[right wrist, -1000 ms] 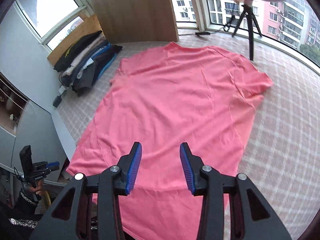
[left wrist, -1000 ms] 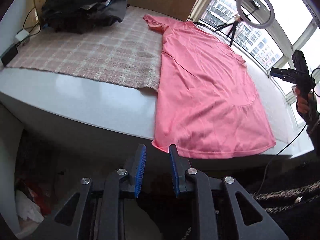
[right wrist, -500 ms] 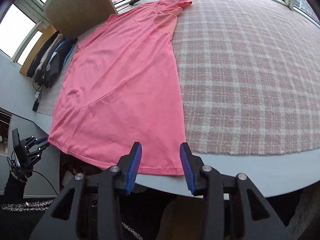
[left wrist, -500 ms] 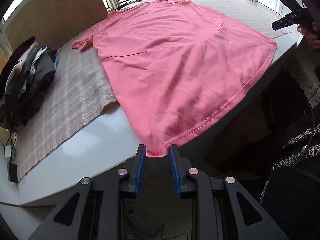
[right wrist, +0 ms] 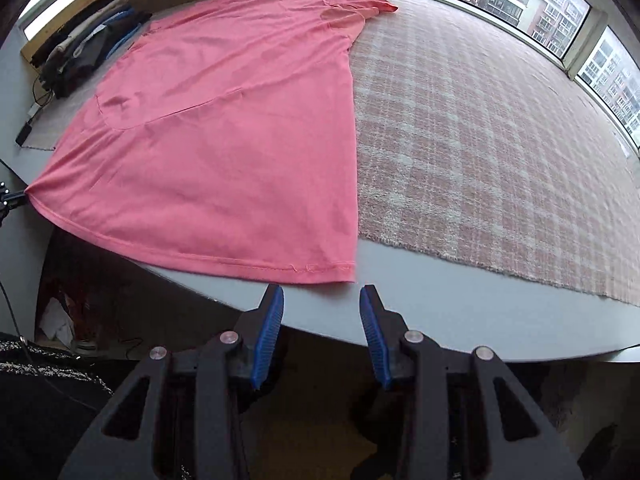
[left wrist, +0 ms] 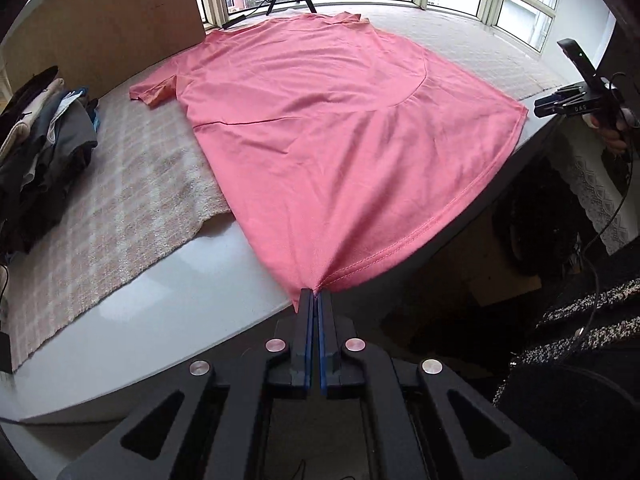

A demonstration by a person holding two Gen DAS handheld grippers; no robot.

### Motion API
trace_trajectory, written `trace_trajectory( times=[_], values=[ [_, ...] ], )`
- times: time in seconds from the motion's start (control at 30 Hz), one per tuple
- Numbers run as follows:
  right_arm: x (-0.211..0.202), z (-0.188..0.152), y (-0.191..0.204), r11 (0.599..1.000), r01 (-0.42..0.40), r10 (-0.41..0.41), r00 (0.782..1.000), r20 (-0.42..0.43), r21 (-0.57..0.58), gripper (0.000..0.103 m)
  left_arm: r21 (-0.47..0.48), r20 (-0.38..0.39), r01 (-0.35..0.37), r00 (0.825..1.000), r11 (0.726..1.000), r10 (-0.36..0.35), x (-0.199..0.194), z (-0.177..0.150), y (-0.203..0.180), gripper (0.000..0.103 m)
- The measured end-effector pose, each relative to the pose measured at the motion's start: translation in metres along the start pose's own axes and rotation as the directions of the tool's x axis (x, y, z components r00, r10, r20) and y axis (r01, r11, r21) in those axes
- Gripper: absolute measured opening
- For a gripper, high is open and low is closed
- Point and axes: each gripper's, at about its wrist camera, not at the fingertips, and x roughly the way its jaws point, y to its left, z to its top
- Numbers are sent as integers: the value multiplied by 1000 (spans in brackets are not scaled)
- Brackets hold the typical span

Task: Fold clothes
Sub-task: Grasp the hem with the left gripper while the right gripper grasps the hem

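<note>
While the left gripper (left wrist: 318, 300) pinches one hem corner of the pink T-shirt (left wrist: 340, 120), the right gripper (right wrist: 321, 308) gapes before the other, apparently to lift both

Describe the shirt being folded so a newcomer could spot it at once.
On the plaid mat along the windows lies one coral-pink T-shirt, spread flat, its hem over the grey table edge. Unlike the dark folded clothes stack beside it, it is unfolded and bright.

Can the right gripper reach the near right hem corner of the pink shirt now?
Probably yes. The right gripper is open, and the pink shirt has its hem corner lying flat just ahead of the fingertips, with only bare grey table between.
</note>
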Motion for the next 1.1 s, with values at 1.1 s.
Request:
trace_trajectory(
  times=[1.1],
  values=[
    [-35, 35, -55, 912, -292, 248, 952, 181, 289, 3, -303, -132, 37, 988, 952, -80, -36, 38, 17, 1]
  ],
)
